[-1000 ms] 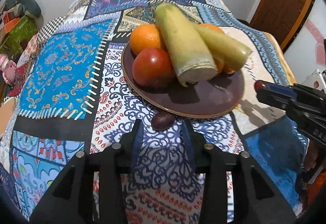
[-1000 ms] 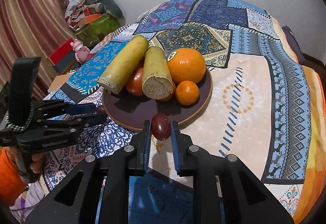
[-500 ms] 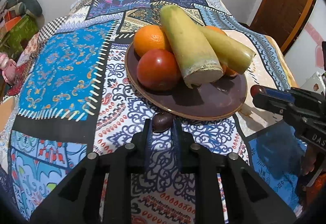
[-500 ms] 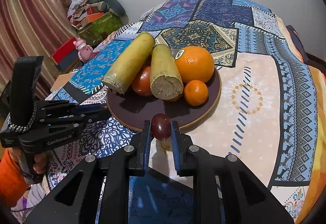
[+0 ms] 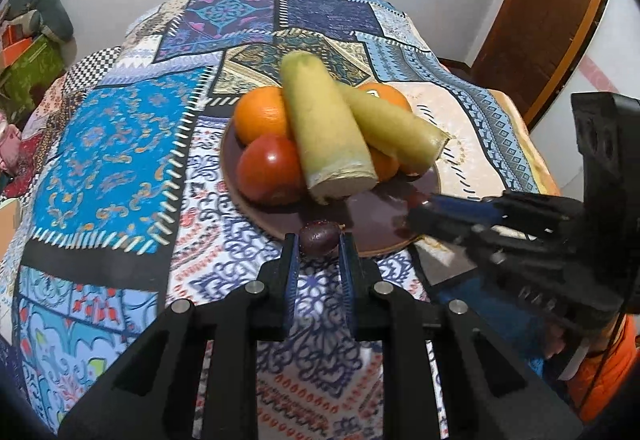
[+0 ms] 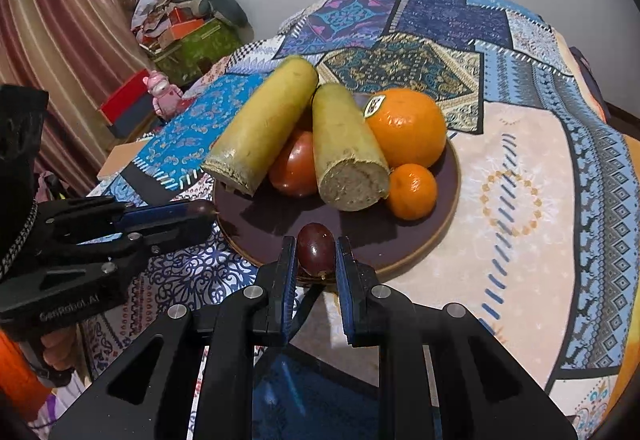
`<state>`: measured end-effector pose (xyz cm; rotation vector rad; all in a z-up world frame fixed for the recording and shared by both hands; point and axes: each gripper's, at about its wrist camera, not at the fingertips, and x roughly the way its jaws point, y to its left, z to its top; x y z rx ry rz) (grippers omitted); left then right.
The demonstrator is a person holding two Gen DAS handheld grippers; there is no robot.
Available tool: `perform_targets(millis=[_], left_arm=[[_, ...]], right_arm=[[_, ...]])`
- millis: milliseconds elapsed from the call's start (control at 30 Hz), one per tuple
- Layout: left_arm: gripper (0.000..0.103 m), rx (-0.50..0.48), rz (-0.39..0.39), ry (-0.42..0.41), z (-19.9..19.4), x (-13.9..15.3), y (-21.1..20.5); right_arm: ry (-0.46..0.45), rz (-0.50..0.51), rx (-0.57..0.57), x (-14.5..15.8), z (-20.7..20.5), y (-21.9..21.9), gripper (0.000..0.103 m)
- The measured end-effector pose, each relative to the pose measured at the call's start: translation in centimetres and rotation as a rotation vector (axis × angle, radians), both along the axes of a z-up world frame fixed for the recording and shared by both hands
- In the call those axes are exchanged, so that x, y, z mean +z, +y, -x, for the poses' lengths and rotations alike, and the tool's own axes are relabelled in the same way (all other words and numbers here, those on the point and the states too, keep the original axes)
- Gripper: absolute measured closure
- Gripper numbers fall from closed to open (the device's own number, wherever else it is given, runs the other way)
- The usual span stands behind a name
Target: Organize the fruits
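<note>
Left gripper (image 5: 317, 246) clamped on a dark plum (image 5: 318, 238) at lower centre; right gripper (image 6: 316, 256) likewise clamps another plum (image 6: 316, 249) over the brown plate (image 6: 420, 240) rim.

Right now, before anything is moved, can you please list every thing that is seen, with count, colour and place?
plate: 1, dark brown, on the cloth.
long cut stalks: 2, yellow-green, lying over the fruit on the plate.
oranges: 3, orange, on the plate; two large, one small.
tomato: 1, red, on the plate, beside the stalks.
small dark fruit: 2, dark purple, one in each tongs, by the plate's near rim.
cloth: 1, patchwork, mostly blue, covering the surface.
toy: 1, pink, beyond the cloth's edge.
left tongs: 1, black with blue pads, shut on a small dark fruit.
right tongs: 1, black with blue pads, shut on the other.
</note>
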<state>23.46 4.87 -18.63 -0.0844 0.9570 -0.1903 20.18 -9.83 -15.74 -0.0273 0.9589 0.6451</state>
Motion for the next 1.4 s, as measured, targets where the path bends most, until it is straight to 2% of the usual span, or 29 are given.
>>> perform_targets(millis=[167, 300, 367, 567, 700, 900, 1067, 1267, 1400], left_arm=[[0.083, 0.002, 0.005, 0.019, -0.8, -0.9, -0.6], [0.070, 0.003, 0.019, 0.023, -0.8, -1.0, -0.3], [0.070, 0.008, 0.019, 0.027, -0.6, -1.0, -0.2], [0.070, 0.039, 0.013, -0.018, 0.9, 0.6, 0.5], [0.070, 0.061, 0.021, -0.097, 2.7, 3.5, 0.8], [0.070, 0.080, 0.043, -0.255, 6.6, 9.6, 0.6], [0.070, 0.095, 0.034, -0.390, 10.2, 14.5, 0.2], [0.069, 0.116, 0.030, -0.538, 15.1, 19.2, -0.3], [0.055, 0.134, 0.011, -0.626, 18.0, 21.3, -0.6]], right_arm=[[0.021, 0.014, -0.006, -0.7, -0.3, 0.2, 0.084], [0.023, 0.009, -0.018, -0.6, -0.3, -0.1, 0.077], [0.017, 0.012, -0.027, -0.4, -0.2, -0.2, 0.071], [-0.023, 0.004, -0.039, 1.3, 1.0, -1.1, 0.071], [-0.089, -0.021, -0.061, 4.2, 2.5, -2.1, 0.071], [-0.226, -0.083, -0.097, 10.1, 5.7, -3.7, 0.071], [-0.358, -0.140, -0.120, 15.0, 9.6, -4.7, 0.069], [-0.501, -0.185, -0.140, 19.3, 14.1, -5.2, 0.065], [-0.563, -0.218, -0.158, 21.1, 16.6, -5.6, 0.058]])
